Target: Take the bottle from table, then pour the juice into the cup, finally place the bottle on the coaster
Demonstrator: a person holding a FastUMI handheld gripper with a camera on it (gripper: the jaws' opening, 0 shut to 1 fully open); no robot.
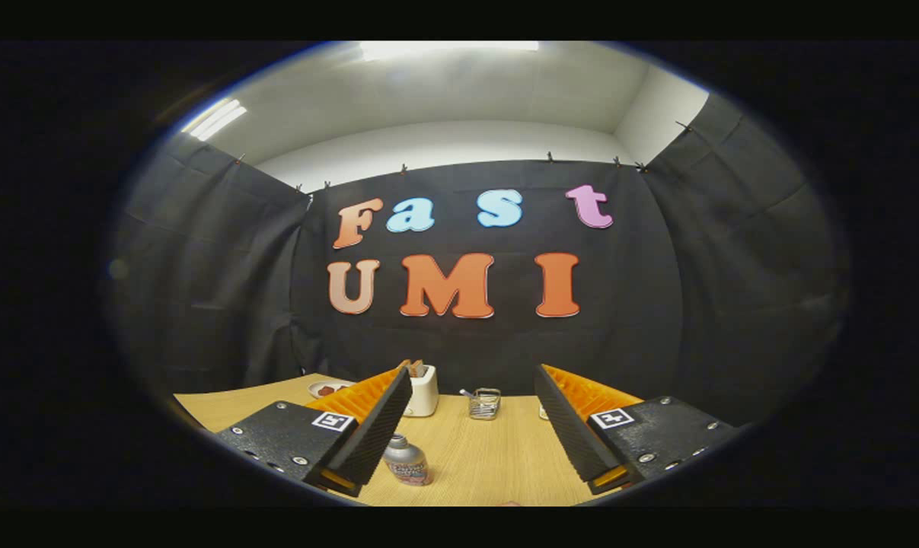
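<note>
My gripper is open, its two black ribbed fingers with orange backs spread wide above the wooden table. A small bottle with a silver cap and a printed label stands on the table close to the inner side of the left finger, apart from both fingers. Nothing is held. A small pale object peeks out at the far side of the right finger, mostly hidden by it; I cannot tell what it is.
At the table's far edge stand a white toaster with toast in it, a small wire rack, and a white plate with reddish food to the left. Black cloth walls close the booth behind and on both sides.
</note>
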